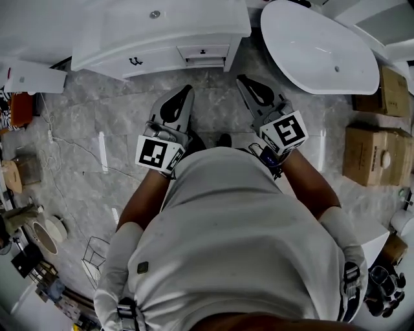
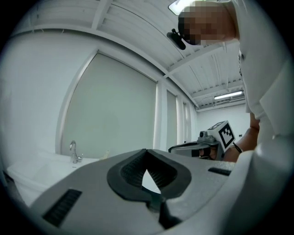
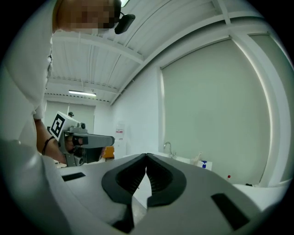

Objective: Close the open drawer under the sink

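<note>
The white sink cabinet [image 1: 103, 48] stands at the top of the head view, its basin drain [image 1: 154, 13] above. A small drawer [image 1: 203, 53] with a dark handle sits in the cabinet's front, right of centre; its face looks slightly proud of the cabinet. Both grippers are held level above the floor, short of the cabinet and apart from it. My left gripper [image 1: 187, 89] [image 2: 147, 150] is shut with nothing in it. My right gripper [image 1: 240, 79] [image 3: 146, 155] is also shut and empty. Each gripper view shows the other gripper and the sink's faucet [image 2: 73, 151] [image 3: 167, 147].
A white bathtub [image 1: 317, 48] lies right of the cabinet. Cardboard boxes [image 1: 375, 152] stand along the right edge. Clutter, a wire basket [image 1: 96, 255] and a cable lie on the grey marble floor [image 1: 84, 129] at the left. A soap bottle [image 3: 203, 164] stands by the faucet.
</note>
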Available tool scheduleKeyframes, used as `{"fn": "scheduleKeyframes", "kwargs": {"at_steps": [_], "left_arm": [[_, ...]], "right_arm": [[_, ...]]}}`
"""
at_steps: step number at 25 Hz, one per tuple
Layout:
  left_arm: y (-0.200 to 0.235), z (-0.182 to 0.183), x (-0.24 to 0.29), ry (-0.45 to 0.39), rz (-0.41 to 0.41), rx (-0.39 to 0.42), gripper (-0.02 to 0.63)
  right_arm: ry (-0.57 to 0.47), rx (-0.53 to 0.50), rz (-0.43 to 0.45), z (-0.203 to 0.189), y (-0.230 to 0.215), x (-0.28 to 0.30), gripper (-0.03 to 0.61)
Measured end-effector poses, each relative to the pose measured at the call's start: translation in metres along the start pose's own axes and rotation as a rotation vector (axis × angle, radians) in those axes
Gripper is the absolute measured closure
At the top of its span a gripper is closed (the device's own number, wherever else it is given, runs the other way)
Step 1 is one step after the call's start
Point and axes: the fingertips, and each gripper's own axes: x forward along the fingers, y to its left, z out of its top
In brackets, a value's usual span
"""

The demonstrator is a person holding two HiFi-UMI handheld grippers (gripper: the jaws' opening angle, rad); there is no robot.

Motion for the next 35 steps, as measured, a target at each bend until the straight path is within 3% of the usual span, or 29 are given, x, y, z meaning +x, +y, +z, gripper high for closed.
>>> {"fn": "scheduleKeyframes", "kwargs": {"at_steps": [7, 17, 26, 35], "left_arm": [[-0.028, 0.011, -0.032, -0.002, 0.030, 0.041, 0.604], [-0.067, 0.015, -0.096, 0.002, -0.080, 0.077, 0.604], [-0.060, 0.022, -0.189, -0.016, -0.092, 0.087, 0.604], [-0.043, 0.023, -0.248, -0.025, -0.094, 0.094, 0.604]], "right_arm": [[0.004, -0.010, -0.006, -0.006, 0.020, -0.044, 0.554], [-0.032, -0.078, -0.065, 0.011, 0.094, -0.087, 0.554], [-0.055, -0.077, -0.119, 0.021, 0.190, -0.100, 0.554], [-0.073, -0.070, -0.133, 0.025, 0.257, -0.088, 0.554]]}}
